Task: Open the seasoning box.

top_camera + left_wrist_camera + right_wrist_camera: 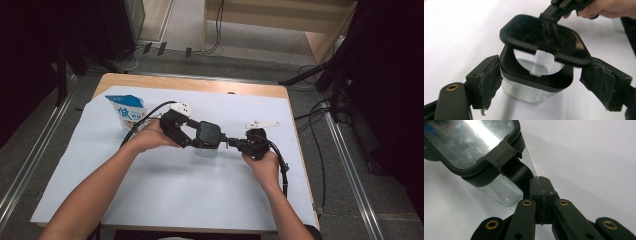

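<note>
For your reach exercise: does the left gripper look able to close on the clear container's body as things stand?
Probably yes: the left gripper flanks the clear container, pads apart, and the raised lid sits above them.

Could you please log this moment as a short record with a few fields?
Work in hand: opening a clear container on the white table cover
Lid: black flip lid, raised above the round mouth
Left gripper: jaws either side of the container body, contact unclear
Right gripper: shut on the lid's tab
Nearby: milk carton, behind the left hand
</note>
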### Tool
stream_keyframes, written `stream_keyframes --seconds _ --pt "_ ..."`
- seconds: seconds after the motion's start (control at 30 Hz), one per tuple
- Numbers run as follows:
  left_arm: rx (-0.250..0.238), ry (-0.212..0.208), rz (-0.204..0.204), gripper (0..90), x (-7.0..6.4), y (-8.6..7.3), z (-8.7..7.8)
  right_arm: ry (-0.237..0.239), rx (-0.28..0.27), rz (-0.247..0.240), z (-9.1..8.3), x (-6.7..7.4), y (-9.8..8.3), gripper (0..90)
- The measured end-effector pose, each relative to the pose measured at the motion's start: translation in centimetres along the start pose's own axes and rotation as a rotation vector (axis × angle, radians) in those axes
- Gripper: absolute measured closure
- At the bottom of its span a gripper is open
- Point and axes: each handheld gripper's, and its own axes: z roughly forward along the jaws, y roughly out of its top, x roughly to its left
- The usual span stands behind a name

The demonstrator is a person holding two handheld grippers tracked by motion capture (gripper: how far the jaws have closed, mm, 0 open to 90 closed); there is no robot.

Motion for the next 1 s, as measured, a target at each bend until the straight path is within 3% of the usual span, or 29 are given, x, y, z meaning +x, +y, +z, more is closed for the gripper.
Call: stream_keyframes --seconds 0.1,0.27,0.33,0.53,0.63,1.0 --pt "-0.039 -0.024 -0.015 34.2 0.3 0.2 -0.9 0.003 -0.003 0.005 0.0 0.0 0.0 90.0" --pt "-0.043 -0.006 -0.011 41.3 0.1 0.4 -1.0 0.004 -0.002 0.002 0.0 0.0 0.0 90.0" --pt "-0.055 -0.024 -0.002 46.3 0.1 0.4 -1.0 0.003 -0.001 0.003 0.0 0.0 0.1 90.0" --pt "-0.043 -0.076 -0.027 68.4 0.0 1.1 -1.0 0.007 -0.003 0.000 -0.1 0.0 0.1 90.0" --pt "-0.023 -0.078 -0.046 76.3 0.0 1.6 -1.0 0.011 -0.001 0.001 -0.2 0.0 0.1 90.0" --pt "-0.017 -0.058 -0.065 87.8 -0.7 2.9 -0.7 0.009 0.000 0.000 -0.2 0.1 0.1 90.0"
